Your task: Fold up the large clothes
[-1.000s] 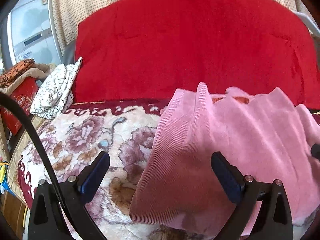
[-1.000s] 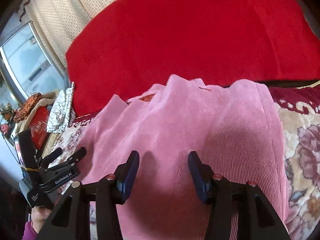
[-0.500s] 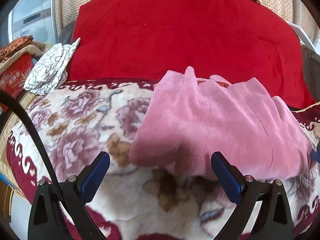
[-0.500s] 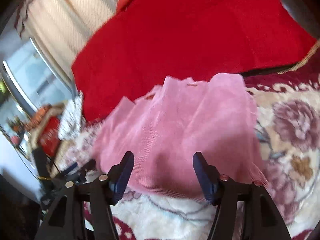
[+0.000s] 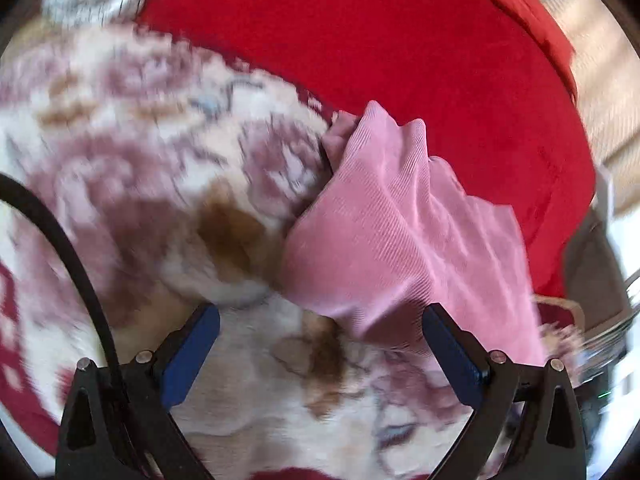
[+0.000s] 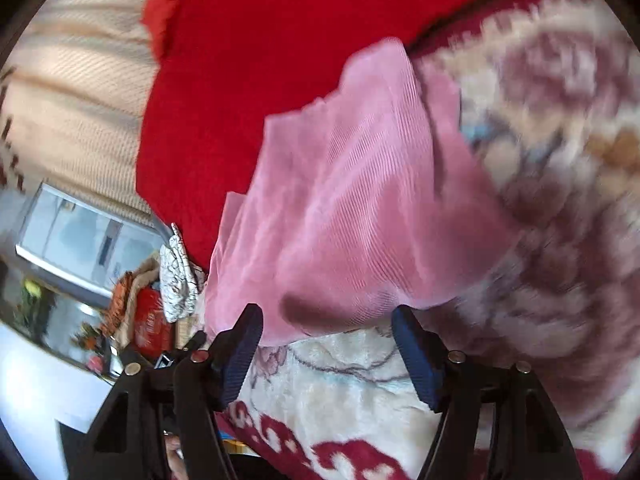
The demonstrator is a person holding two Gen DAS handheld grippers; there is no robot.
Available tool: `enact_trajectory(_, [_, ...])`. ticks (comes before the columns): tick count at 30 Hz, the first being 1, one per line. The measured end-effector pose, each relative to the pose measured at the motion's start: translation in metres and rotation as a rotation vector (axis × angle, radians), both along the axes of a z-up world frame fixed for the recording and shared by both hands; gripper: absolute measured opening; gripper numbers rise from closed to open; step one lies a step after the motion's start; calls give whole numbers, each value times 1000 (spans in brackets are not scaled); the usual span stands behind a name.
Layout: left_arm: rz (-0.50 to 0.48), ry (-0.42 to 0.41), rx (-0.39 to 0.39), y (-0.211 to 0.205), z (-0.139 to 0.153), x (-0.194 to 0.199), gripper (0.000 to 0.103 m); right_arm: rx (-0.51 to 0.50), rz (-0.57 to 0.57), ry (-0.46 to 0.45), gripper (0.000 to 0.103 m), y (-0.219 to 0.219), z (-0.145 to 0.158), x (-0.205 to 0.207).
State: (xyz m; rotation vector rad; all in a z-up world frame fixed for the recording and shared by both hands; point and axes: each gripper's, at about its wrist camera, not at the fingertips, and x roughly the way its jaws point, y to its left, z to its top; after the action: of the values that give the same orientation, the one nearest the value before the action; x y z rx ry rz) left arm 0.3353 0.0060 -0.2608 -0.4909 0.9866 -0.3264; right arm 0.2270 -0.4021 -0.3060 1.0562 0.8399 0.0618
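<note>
My pink ribbed garment lies in a folded, somewhat rumpled bundle on the floral blanket of the bed, its far edge against the red quilt. I judge the folding mostly done; tidying the uneven top edge may be left. My left gripper and right gripper both hang released, jaws apart, grasping nothing, just short of the garment. I can read no writing; the views are blurred.

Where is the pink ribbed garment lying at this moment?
In both wrist views the pink ribbed garment lies folded on the floral plush blanket, just in front of the red quilt; both open tools are clear of it.
</note>
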Motion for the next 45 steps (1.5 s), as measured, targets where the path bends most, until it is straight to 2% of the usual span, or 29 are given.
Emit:
enact_trajectory(2, [16,-15,-80,-1,1,3,101,44,-6,17,71,1,-10,7])
enact_trajectory(4, [1,-15,-184,-5,1,12,101,65,-48,-15,71,-1,-10,13])
enact_trajectory(7, [16,-20,-239,-14,-1,28,100,101,-124,-68,73,-9,-10,22])
enact_trajectory(9, [43,-28,-266,-15,-3,36,91,137,-155,-77,74,-13,-17,31])
enact_trajectory(11, [73,-19,-268,-17,-7,41,55,155,-185,-87,74,-15,-23,37])
enact_trajectory(12, [84,-14,-250,-19,-10,44,49,157,-196,-110,73,-16,-22,37])
enact_trajectory(13, [87,-17,-252,-21,-13,46,41,149,-201,-129,64,-16,-20,37])
enact_trajectory(14, [89,-30,-272,-21,-12,45,31,112,-206,-130,33,-15,-17,37])
enact_trajectory(15, [90,-67,-262,-23,-7,42,28,74,-206,-122,30,-15,-15,37])
enact_trajectory(17, [72,-161,-190,-23,9,28,19,48,-213,-131,23,-13,-10,33])
enact_trajectory(19, [45,-241,-143,-25,25,17,17,-56,-207,-150,19,-6,8,29])
enact_trajectory(20, [31,-262,-138,-26,32,11,17,-134,-204,-172,18,-1,22,24])
enact_trajectory(21, [13,-284,-138,-24,37,3,17,-166,-206,-187,18,1,30,20])
enact_trajectory(24, [-24,-337,-79,-22,43,-23,17,-197,-214,-232,17,3,48,1])
enact_trajectory(26, [-39,-305,-56,-22,32,-27,21,-191,-193,-216,18,3,48,-10])
enact_trajectory(27, [-48,-245,-24,-25,20,-19,25,-182,-182,-187,18,3,44,-11])
enact_trajectory(28, [-50,-189,-4,-27,11,-11,40,-163,-168,-134,22,2,35,-9])
enact_trajectory(29, [-40,-116,-10,-25,-1,-2,62,-146,-159,-87,24,0,27,-7])
enact_trajectory(30, [-20,-52,-49,-19,-11,5,70,-121,-156,-42,27,-1,18,-4])
enact_trajectory(31, [17,10,-149,-8,-22,8,73,-66,-159,9,32,-3,11,-2])
enact_trajectory(32, [41,30,-219,1,-26,10,73,-24,-171,28,37,-5,9,-4])
enact_trajectory(33, [50,31,-243,4,-26,10,73,-3,-178,38,46,-6,11,-7])
enact_trajectory(34, [46,25,-246,4,-24,10,74,-1,-177,44,73,-6,12,-10])
enact_trajectory(35, [38,14,-230,2,-22,9,73,-8,-178,47,76,-4,20,-15])
enact_trajectory(36, [29,-1,-214,-3,-20,7,73,-22,-176,38,76,-2,28,-23])
enact_trajectory(39, [-10,-38,-190,-19,-16,10,73,-93,-75,43,76,14,61,-32])
enact_trajectory(42, [-3,-119,-115,-35,-5,4,73,-148,56,46,63,37,88,-30])
enact_trajectory(44, [9,-141,-76,-42,-3,7,73,-236,127,28,47,57,110,-22])
enact_trajectory(45, [22,-152,-59,-45,-3,10,73,-271,143,12,45,62,115,-19])
